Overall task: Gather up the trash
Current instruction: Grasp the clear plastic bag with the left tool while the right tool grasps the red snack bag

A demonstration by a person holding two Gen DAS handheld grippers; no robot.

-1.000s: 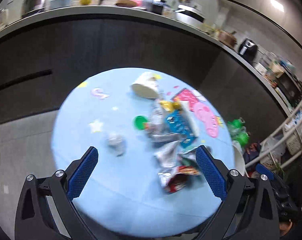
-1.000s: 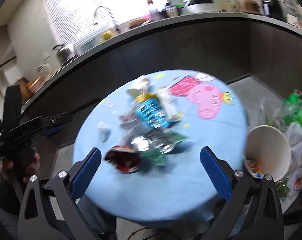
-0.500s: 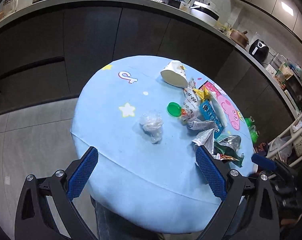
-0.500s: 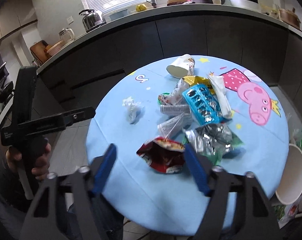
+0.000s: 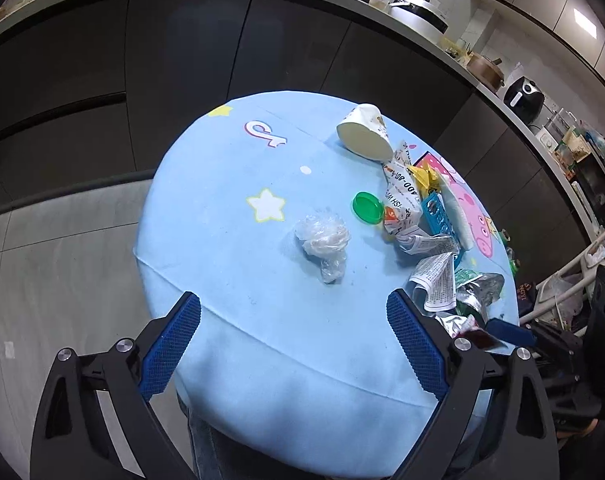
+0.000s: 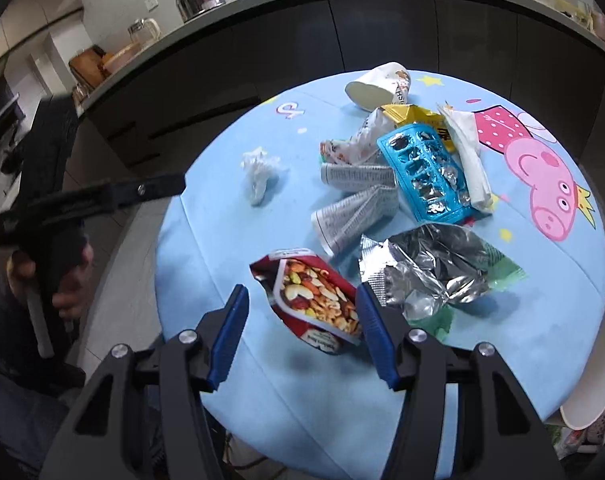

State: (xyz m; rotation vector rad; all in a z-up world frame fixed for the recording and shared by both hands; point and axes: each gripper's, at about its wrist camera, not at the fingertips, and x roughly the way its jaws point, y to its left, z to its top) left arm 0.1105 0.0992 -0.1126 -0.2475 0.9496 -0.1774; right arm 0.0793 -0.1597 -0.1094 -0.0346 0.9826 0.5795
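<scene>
Trash lies on a round blue table. A crumpled clear plastic wad lies ahead of my open left gripper. A green lid, a tipped paper cup and folded papers lie further right. In the right wrist view my right gripper is open, its fingers on either side of a red nut snack bag. A silver foil wrapper, a blue blister tray, the papers, the cup and the wad lie beyond.
Dark kitchen cabinets curve behind the table under a cluttered counter. A white paper bucket stands off the table's right edge. The left gripper and the hand holding it show at the left of the right wrist view.
The right gripper has moved down to the red snack bag and its jaws have narrowed around it. The left gripper has drawn back left, facing the plastic wad.
</scene>
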